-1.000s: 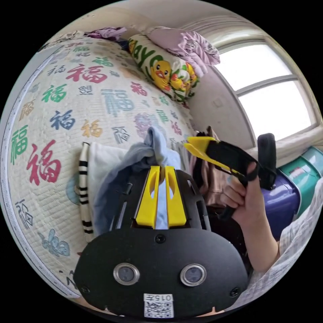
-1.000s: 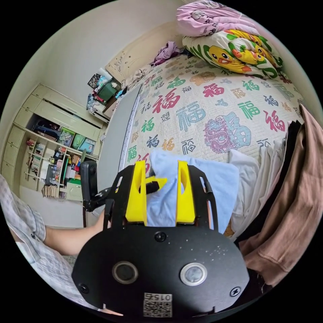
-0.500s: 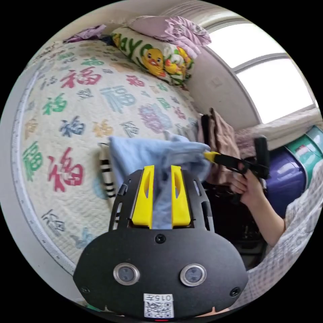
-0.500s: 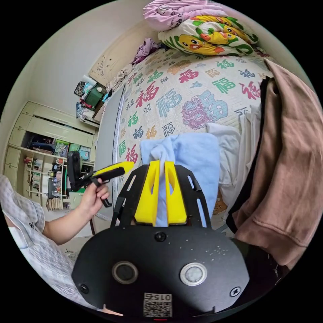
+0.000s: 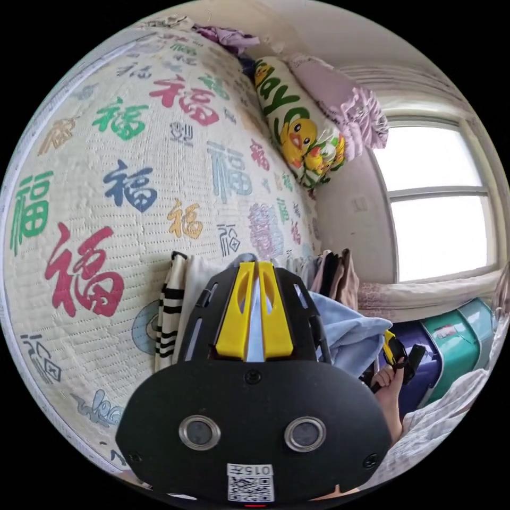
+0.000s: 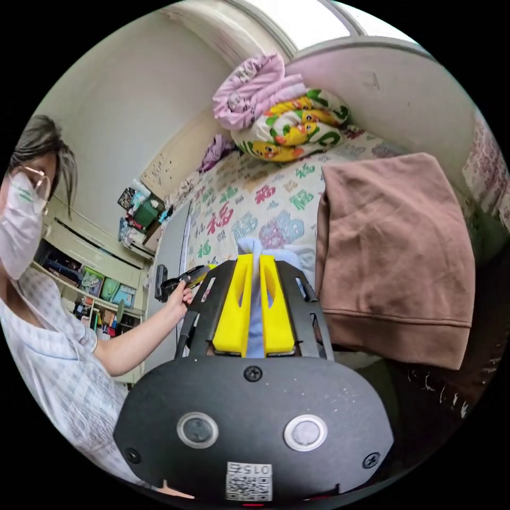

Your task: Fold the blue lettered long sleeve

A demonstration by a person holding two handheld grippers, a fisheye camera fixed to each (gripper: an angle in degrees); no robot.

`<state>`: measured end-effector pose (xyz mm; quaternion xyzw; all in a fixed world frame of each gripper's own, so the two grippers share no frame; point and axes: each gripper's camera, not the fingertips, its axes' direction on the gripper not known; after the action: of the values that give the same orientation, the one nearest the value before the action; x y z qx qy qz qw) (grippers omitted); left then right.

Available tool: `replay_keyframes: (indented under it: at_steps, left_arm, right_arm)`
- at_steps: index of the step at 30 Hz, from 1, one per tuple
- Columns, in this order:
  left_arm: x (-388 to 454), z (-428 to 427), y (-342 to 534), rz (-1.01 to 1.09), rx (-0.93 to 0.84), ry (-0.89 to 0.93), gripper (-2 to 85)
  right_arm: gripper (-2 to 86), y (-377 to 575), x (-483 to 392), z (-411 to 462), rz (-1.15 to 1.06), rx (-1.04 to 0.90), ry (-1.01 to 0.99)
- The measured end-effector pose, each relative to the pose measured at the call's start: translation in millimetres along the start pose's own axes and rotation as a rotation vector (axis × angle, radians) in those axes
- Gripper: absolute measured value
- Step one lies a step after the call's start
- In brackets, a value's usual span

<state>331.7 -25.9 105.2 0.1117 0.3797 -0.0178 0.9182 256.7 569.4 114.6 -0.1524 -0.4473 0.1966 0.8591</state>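
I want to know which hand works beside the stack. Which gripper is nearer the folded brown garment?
Right. The right gripper, shut on the blue shirt, sits right beside the brown garment. The left gripper holds the shirt farther off, over the bedspread.

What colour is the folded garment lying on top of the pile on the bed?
Brown; the folded garment shows best in the right gripper view.
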Motion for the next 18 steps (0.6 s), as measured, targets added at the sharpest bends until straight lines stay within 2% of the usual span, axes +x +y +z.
replay_keyframes:
  at_steps: [4, 8, 13, 18]
  left_arm:
    - [31, -122, 27, 0.143, 0.108, 0.13, -0.5]
    - [17, -266, 53, 0.144, 0.259, 0.286, -0.7]
    - [-15, -459, 73, 0.208, 0.433, 0.283, -0.7]
    - [-45, -659, 98, 0.294, 0.541, 0.218, -0.7]
  right_arm:
    - [0.9, 19, -64, -66, -0.017, 0.148, -0.059]
    - [0.8, 40, -137, -111, -0.037, 0.267, -0.154]
    - [0.8, 81, -263, -122, -0.034, 0.359, -0.342]
    - [0.8, 114, -386, -71, 0.012, 0.307, -0.534]
